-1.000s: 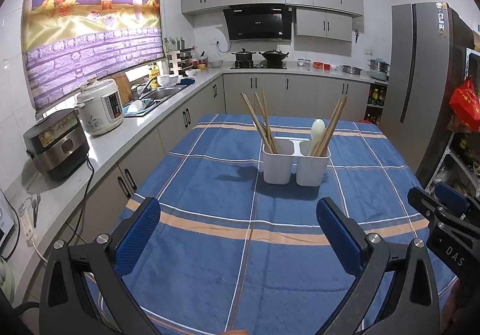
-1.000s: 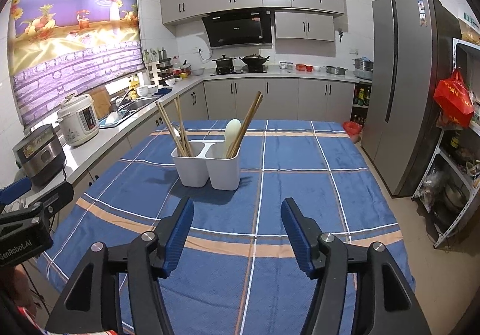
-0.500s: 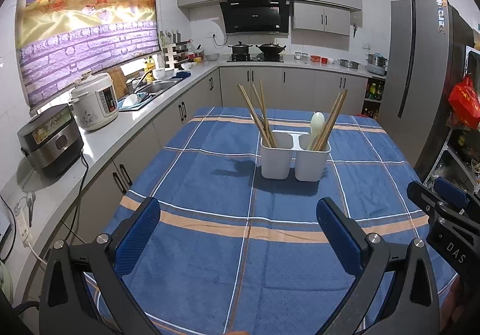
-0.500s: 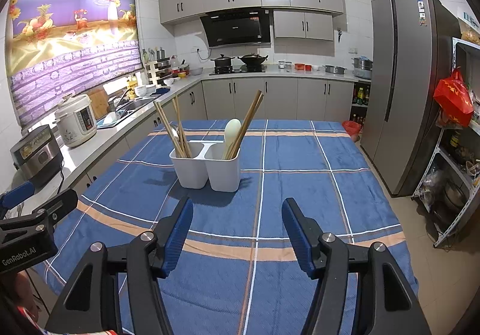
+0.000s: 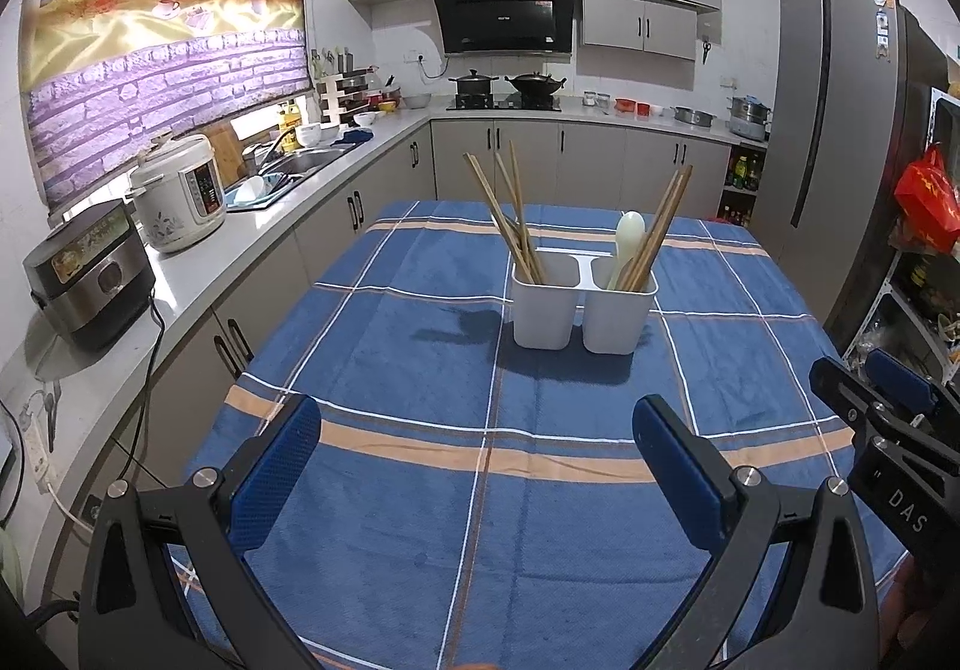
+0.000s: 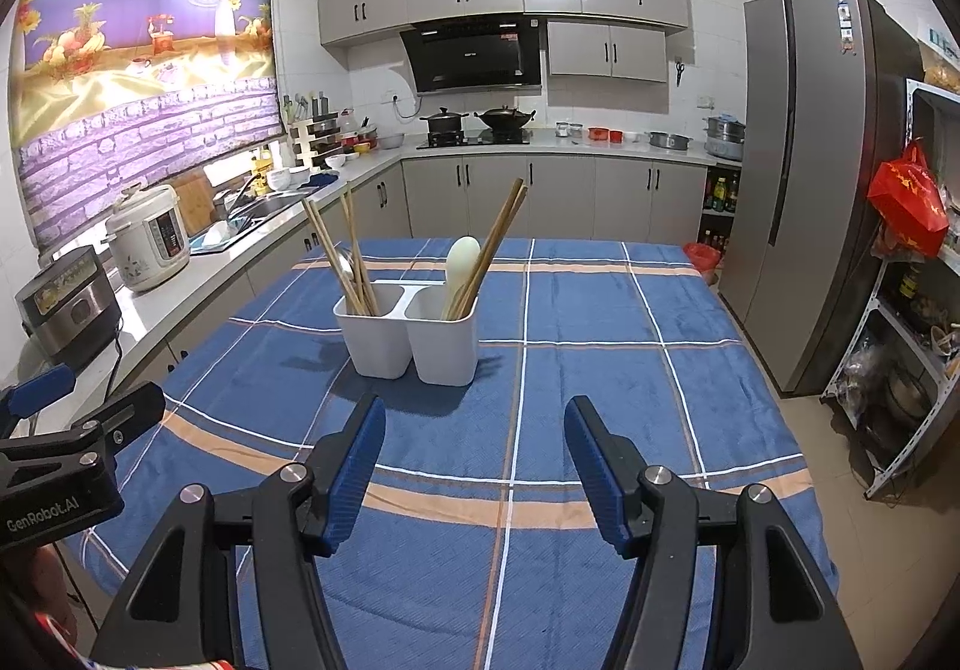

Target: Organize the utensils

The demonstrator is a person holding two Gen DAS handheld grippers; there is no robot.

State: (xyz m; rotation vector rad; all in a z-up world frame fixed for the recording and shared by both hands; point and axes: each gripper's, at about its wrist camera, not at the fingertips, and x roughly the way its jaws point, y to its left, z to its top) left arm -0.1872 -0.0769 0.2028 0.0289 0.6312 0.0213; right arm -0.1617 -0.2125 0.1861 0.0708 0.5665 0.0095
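A white two-compartment utensil holder (image 5: 579, 307) (image 6: 414, 337) stands mid-table on the blue plaid cloth (image 5: 420, 490). Its left compartment holds wooden chopsticks (image 5: 510, 217) (image 6: 342, 256). Its right compartment holds more chopsticks (image 5: 657, 229) and a pale spoon (image 5: 627, 244) (image 6: 461, 262). My left gripper (image 5: 477, 469) is open and empty, well short of the holder. My right gripper (image 6: 474, 466) is open and empty, also short of it. Each gripper shows at the edge of the other's view, the left (image 6: 54, 448) and the right (image 5: 888, 430).
A counter along the left carries a rice cooker (image 5: 180, 193), a dark cooker (image 5: 87, 274) and a sink (image 5: 294, 166). A stove with pots (image 5: 507, 88) is at the back. A tall fridge (image 5: 840, 160) and shelves (image 6: 900, 370) stand to the right.
Both grippers have tilted and risen slightly, so the holder sits a little lower in both views. Nothing on the table has moved; both grippers stay open.
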